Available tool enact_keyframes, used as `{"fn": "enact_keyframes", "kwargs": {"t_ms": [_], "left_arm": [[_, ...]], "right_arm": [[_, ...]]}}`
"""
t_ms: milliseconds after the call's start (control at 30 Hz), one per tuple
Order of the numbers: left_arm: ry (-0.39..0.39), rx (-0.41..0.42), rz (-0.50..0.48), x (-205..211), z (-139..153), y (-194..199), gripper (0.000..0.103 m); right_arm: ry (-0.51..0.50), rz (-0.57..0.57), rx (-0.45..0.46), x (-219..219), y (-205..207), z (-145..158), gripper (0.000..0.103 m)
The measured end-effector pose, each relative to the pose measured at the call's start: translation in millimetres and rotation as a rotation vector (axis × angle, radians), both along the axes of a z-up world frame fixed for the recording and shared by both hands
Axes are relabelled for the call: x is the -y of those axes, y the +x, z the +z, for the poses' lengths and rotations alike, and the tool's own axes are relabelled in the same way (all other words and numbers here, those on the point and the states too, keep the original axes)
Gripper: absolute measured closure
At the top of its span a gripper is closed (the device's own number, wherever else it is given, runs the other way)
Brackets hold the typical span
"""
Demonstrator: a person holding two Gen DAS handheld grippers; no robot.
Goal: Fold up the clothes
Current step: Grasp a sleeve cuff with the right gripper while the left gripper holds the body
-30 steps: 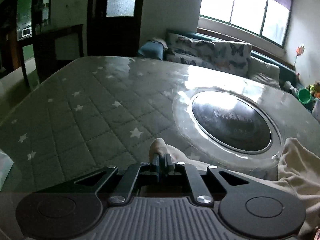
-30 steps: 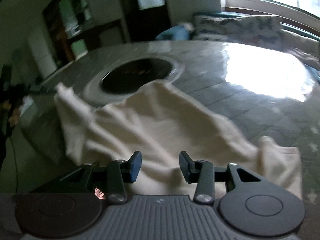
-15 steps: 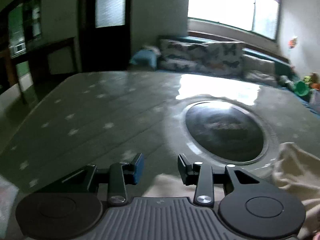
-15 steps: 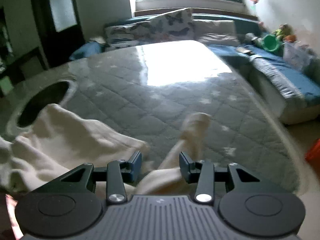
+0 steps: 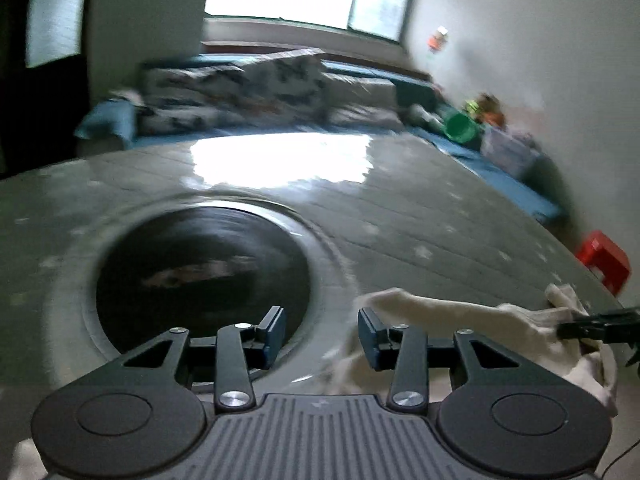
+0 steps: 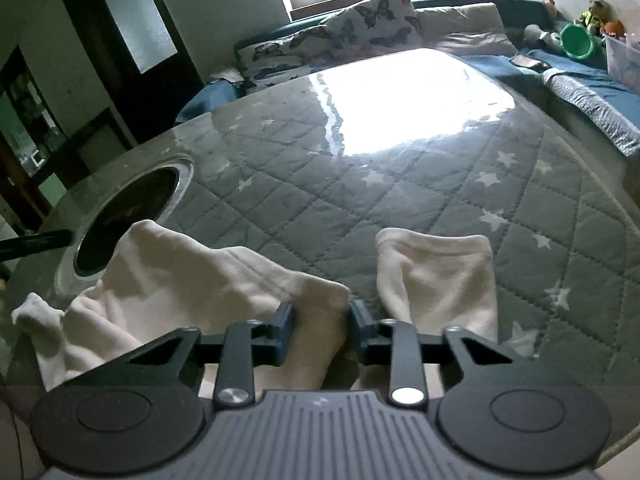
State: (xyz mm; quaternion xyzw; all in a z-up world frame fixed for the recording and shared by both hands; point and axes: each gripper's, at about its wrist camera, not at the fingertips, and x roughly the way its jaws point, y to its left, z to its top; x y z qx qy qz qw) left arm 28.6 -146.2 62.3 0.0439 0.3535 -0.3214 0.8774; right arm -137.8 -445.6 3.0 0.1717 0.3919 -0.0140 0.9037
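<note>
Cream garment [image 6: 180, 280] is bunched beside the dark round inset [image 6: 128, 216]; right gripper [image 6: 320, 328] is closing on a fold for gathering, left gripper [image 5: 322, 334] opening, empty.

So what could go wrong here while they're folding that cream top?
1. The right gripper is closing its jaws on only a narrow ridge of the cream garment, so it may slip free.
2. The left gripper stands open with nothing between its jaws, so one side may sag.
3. Cloth lies at the dark round inset, where it could catch.
</note>
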Motion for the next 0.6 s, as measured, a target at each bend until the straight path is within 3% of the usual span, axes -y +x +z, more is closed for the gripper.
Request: {"fn": "enact_keyframes", "kwargs": {"t_ms": [133,300,333,367,433,600], "left_arm": [[0.030,-0.039,-0.056,35.8,-18.2,13.2,0.051],[0.051,-0.073,-0.085,55.9,-35.5,22.6,0.051],[0.047,-0.072,-0.091,57.4,-37.5,22.3,0.055],[0.041,-0.064,-0.097,57.6,-38.2,20.7,0.072],[0.027,-0.021,-0.133,58.0,-34.1,10.0,0.086],[-0.021,0.138,-0.296,55.8,-14.3,-34.7,0.088]], "right_arm": [[-0.001,0.004,0.009,-0.2,-2.0,-0.8,0.081],[0.012,0.000,0.013,1.5,-0.4,-1.7,0.083],[0.011,0.001,0.013,1.2,-0.4,-1.4,0.083],[0.010,0.001,0.014,0.9,-0.4,-1.3,0.083],[0.007,0.002,0.015,0.4,-0.4,-1.5,0.083],[0.001,0.002,0.017,-0.8,-0.9,-2.2,0.083]]}}
